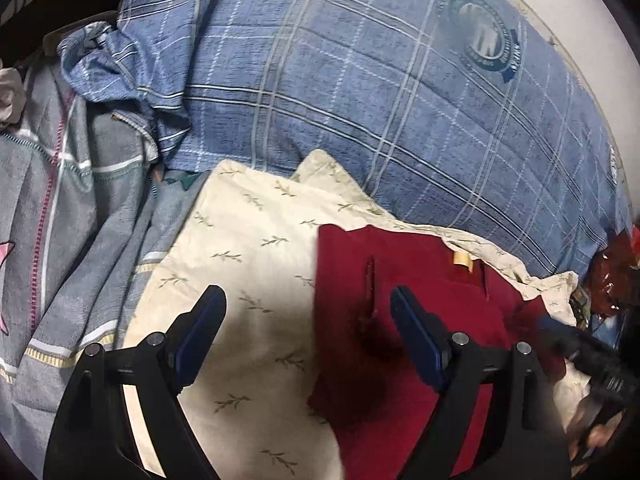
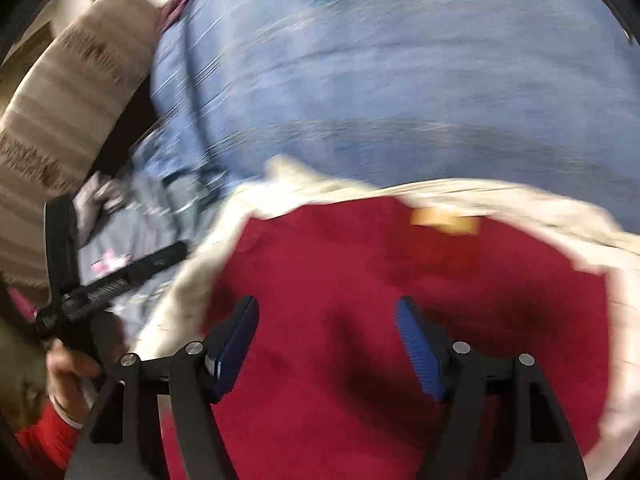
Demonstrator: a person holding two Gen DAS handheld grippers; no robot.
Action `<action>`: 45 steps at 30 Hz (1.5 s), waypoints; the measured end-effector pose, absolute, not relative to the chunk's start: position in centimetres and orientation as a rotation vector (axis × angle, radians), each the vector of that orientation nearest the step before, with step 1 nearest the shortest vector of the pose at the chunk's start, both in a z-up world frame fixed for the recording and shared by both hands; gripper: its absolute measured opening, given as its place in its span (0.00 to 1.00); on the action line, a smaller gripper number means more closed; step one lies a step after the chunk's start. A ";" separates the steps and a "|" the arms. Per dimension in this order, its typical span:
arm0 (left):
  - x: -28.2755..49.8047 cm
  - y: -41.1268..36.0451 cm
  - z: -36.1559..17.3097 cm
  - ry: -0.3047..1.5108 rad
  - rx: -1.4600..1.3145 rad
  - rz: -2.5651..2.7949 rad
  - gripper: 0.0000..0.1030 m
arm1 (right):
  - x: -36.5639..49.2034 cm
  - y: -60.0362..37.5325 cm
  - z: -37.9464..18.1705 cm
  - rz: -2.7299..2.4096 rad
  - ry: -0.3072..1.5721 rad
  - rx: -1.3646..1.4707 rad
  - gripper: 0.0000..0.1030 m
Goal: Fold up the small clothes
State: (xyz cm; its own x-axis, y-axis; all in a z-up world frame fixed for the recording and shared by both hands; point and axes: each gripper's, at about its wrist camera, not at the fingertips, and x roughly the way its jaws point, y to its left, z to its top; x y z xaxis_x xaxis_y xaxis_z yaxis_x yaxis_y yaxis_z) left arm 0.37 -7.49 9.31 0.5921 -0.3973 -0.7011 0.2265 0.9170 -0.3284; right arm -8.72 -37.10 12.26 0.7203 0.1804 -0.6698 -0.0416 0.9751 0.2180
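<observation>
Left wrist view: the left tongs point(image 1: 308, 312) hang open and empty over the near left edge of the red garment point(image 1: 404, 320), one finger above the cream cloth point(image 1: 240, 240), the other above the red, probably poised to take that edge for a fold. The garment lies flat on the cream cloth, which likely serves as a clean folding surface on the bed; the blue plaid quilt point(image 1: 360, 100) lies beyond it. The right tongs point(image 1: 580, 348) show blurred past the garment's right edge.

Right wrist view: heavily blurred. The right tongs point(image 2: 326, 332) stand open above the middle of the red garment point(image 2: 400, 280), nothing between them, its tan label point(image 2: 444, 220) beyond. The left tongs point(image 2: 80, 280) sit off the garment's left edge.
</observation>
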 end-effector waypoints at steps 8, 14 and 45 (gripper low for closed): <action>0.3 -10.3 7.5 0.904 -0.132 -0.391 0.82 | -9.6 -50.4 8.6 -0.211 0.821 0.411 0.86; -0.3 -11.7 6.7 0.911 -0.046 -0.398 0.82 | -7.2 -48.6 6.2 -0.165 0.880 0.323 0.17; -1.6 -12.0 7.4 0.878 -0.025 -0.405 0.82 | -14.2 -46.9 10.9 -0.258 0.769 0.216 0.64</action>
State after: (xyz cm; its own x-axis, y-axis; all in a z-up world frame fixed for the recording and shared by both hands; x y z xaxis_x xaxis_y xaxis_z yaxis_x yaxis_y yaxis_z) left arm -1.65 -11.99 7.45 0.5680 -0.3548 -0.7426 0.3346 0.9239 -0.1855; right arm -14.24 -46.89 10.88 0.6901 -0.1504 -0.7079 0.3071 0.9466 0.0983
